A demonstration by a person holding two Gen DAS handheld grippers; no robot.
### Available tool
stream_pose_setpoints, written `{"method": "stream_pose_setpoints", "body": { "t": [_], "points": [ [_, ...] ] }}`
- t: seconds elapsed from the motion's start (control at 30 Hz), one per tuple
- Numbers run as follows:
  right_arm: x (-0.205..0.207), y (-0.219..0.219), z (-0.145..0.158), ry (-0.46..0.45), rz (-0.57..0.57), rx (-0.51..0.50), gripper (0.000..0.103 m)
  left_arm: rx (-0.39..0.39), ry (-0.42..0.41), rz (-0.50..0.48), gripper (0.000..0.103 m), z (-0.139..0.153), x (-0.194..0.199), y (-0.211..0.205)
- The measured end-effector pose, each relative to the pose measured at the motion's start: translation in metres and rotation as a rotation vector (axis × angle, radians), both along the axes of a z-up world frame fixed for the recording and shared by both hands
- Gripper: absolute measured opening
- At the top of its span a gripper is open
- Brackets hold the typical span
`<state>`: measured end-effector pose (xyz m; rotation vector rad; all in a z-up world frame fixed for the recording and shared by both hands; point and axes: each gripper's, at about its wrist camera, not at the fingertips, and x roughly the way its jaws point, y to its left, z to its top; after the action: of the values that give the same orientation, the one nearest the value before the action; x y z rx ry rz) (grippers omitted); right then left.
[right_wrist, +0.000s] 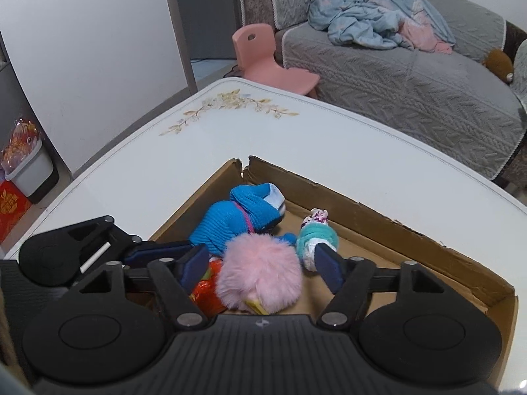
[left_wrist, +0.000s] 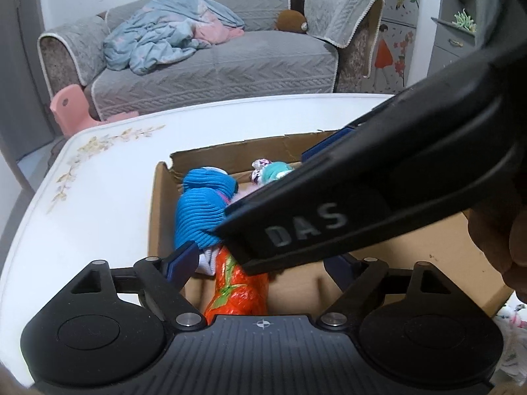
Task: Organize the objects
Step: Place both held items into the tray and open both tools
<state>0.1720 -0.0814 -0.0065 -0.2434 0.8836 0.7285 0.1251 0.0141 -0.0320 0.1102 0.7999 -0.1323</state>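
Both grippers are hanging open over the box (right_wrist: 411,230) on the counter (right_wrist: 296,138). The left gripper (left_wrist: 260,263) is straddling the orange packet (left_wrist: 237,289), the right gripper (right_wrist: 260,270) the pink pompom (right_wrist: 260,276); neither is pressing, so both things are lying loose inside the box beside the blue sock (right_wrist: 237,223), probably just dropped for sorting.

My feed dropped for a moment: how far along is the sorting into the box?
Done: blue knitted glove, teal rolled sock, pink pompom and orange wrapped item lie in the cardboard box. In hand: nothing; left gripper and right gripper stand open over them. Left: nothing else shows on the table.

Both wrist views close above cardboard box (left_wrist: 230,154) (right_wrist: 362,197), angled down; sofa (left_wrist: 214,59) (right_wrist: 411,82) beyond
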Motion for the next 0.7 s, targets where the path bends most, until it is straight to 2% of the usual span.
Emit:
{"method": "stream_pose_setpoints", "body": {
  "t": [0.53, 0.7],
  "points": [
    [-0.032, -0.03, 0.027, -0.046, -0.017, 0.07, 0.077, -0.003, -0.035, 0.031, 0.089, 0.041, -0.033, 0.004],
    [-0.055, -0.036, 0.041, -0.079, -0.016, 0.103, 0.08, -0.023, -0.075, 0.024, 0.094, 0.054, -0.055, 0.008]
  ]
}}
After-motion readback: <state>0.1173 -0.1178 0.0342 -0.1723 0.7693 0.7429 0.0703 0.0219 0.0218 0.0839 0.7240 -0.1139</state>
